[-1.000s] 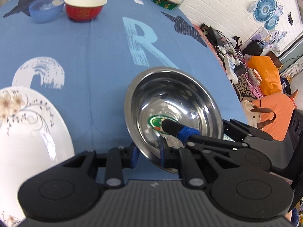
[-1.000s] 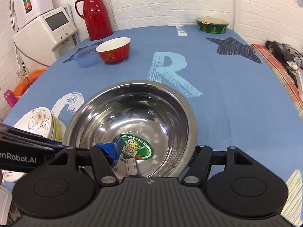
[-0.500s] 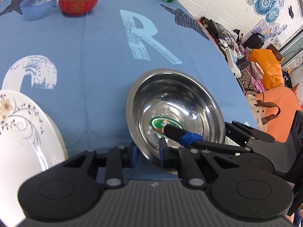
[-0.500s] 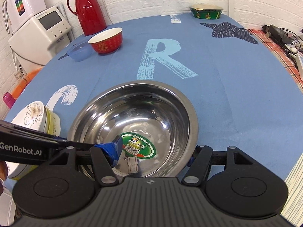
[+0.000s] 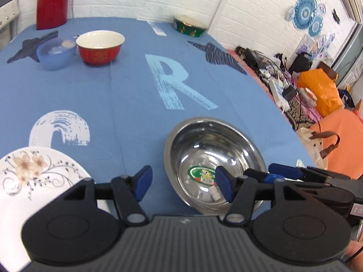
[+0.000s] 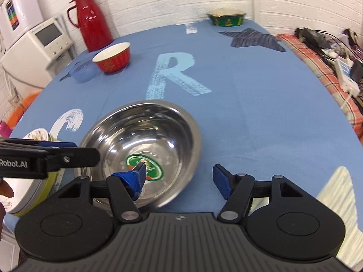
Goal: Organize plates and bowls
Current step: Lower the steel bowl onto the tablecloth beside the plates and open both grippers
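A steel bowl with a green sticker inside sits on the blue tablecloth. My left gripper straddles the bowl's left rim. Its jaws are opening and the blue pads stand clear of the metal. My right gripper is open across the bowl's near right rim, with one finger inside the bowl, the other outside, and neither pressing. To the left is a white floral plate on top of a stack with a yellow-edged piece. A red bowl, a blue bowl and a green bowl stand far back.
A red thermos stands at the table's far left edge, with white appliances beyond it. Past the table's right edge are cables, a power strip and orange bags. Bare cloth with a large letter R lies between the steel bowl and the far bowls.
My left gripper was shut on the steel bowl's rim and has now let go, its jaws spreading wide. It has drawn back and tipped up. My right gripper shifted right along the bowl.
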`<act>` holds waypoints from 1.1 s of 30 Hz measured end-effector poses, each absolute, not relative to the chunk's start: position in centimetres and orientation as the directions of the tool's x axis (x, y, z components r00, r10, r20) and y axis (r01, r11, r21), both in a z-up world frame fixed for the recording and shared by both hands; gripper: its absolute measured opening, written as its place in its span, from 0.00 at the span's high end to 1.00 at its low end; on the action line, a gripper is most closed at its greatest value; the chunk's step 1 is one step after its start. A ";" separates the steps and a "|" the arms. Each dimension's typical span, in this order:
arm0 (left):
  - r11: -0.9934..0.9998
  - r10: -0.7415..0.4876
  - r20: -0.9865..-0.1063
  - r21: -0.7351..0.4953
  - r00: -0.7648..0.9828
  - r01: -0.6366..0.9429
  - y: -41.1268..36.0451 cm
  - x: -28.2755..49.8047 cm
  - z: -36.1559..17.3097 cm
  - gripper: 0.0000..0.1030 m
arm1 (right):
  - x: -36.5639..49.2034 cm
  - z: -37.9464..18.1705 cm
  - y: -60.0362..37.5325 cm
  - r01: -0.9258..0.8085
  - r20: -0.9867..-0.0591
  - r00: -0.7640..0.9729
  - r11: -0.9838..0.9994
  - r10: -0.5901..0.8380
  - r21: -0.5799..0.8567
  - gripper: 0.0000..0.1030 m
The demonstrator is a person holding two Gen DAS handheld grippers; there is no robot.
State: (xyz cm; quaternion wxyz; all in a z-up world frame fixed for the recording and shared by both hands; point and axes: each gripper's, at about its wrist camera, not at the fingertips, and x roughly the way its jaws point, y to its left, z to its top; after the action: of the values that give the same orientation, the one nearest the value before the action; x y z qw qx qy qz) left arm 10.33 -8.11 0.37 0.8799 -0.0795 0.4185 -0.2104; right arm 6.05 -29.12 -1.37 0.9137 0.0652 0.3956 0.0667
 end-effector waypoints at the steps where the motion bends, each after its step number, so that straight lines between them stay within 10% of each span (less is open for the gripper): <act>1: 0.900 -0.434 -0.695 -0.316 0.573 0.300 -7.9 10.2 0.8 0.40 | 5.6 -1.1 -29.5 -0.054 -0.703 0.691 0.982 0.168 0.182 0.51; 17: 0.942 -0.323 -0.629 -0.285 0.707 0.177 -4.0 7.8 3.3 0.37 | 3.9 3.1 -27.6 -0.103 -0.489 0.825 0.926 0.284 0.363 0.50; 33: 0.955 -0.232 -0.632 -0.294 0.739 0.048 2.4 9.9 4.2 0.37 | 6.8 4.8 -23.6 -0.164 -0.597 0.740 0.944 0.310 0.288 0.49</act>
State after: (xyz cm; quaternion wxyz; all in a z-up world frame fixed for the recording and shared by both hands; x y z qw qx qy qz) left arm 9.93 2.42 4.20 0.9234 -0.1304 0.3529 -0.0756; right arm 6.84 -23.61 4.79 0.9263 0.1088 0.3372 0.1280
